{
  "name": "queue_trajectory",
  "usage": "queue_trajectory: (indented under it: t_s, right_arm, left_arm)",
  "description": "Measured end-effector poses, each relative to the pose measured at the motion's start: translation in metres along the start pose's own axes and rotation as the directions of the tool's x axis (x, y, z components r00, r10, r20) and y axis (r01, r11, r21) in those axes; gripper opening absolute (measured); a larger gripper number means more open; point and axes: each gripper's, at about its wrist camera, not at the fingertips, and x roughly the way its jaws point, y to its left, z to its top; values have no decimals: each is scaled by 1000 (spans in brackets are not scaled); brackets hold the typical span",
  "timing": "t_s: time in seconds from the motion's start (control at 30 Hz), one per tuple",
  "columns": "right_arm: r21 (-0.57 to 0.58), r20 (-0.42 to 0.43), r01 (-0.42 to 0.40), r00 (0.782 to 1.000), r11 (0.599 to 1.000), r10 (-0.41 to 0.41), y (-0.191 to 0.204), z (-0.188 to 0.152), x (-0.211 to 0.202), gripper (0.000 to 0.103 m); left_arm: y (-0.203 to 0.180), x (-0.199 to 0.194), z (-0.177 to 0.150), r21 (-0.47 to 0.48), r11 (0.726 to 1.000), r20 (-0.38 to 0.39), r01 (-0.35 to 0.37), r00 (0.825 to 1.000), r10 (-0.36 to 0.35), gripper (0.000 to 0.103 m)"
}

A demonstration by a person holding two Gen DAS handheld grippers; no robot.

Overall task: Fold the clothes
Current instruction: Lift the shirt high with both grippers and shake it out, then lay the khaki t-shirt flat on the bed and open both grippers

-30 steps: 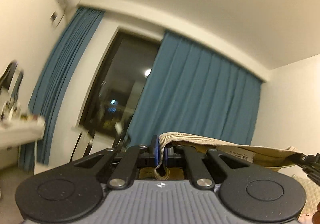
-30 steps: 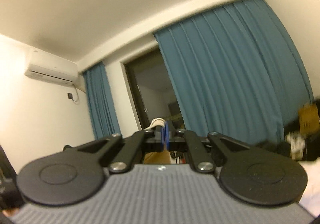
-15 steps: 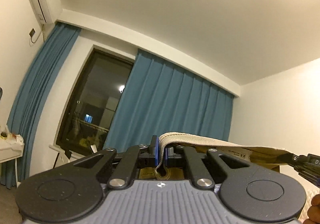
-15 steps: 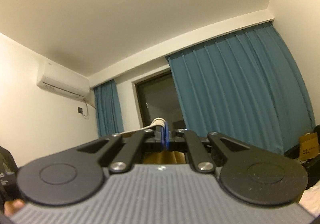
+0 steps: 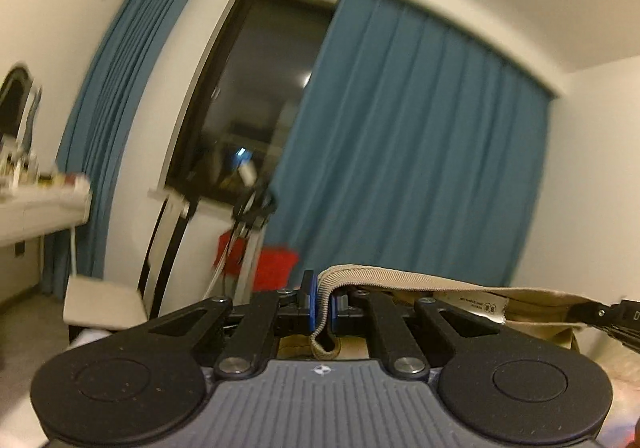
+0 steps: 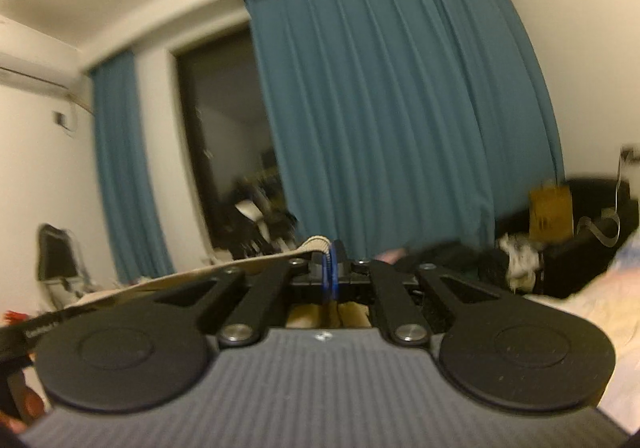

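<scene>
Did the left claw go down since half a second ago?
Yes. The left claw, shut on the beige garment, has dipped: the blue curtain sits higher now, and a chair shows.

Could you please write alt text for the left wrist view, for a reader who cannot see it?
The left claw is shut on the ribbed hem of a beige garment, which stretches right toward the other claw. Behind are blue curtains, a dark window and a white-seated chair.
</scene>
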Motion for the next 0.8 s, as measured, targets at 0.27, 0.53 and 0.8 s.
queue_trajectory:
  t_s: [0.27,0.53,0.8]
  right_arm:
    - [48,-289,88,955,995,-70,-64,-162,233,5]
    - [-55,-573,74,815,996,-92,-94,-305,351,8]
    - [-37,-649,-93,760,995,47,-75,-292,360,75]
  left_arm:
    - [88,232,-165,-13,996,-322,-83,944,75,12]
    - [159,338,-293,40,998,-573,-51,817,65,39]
    - [125,329,-271,180,982,-665,64,744,73,102]
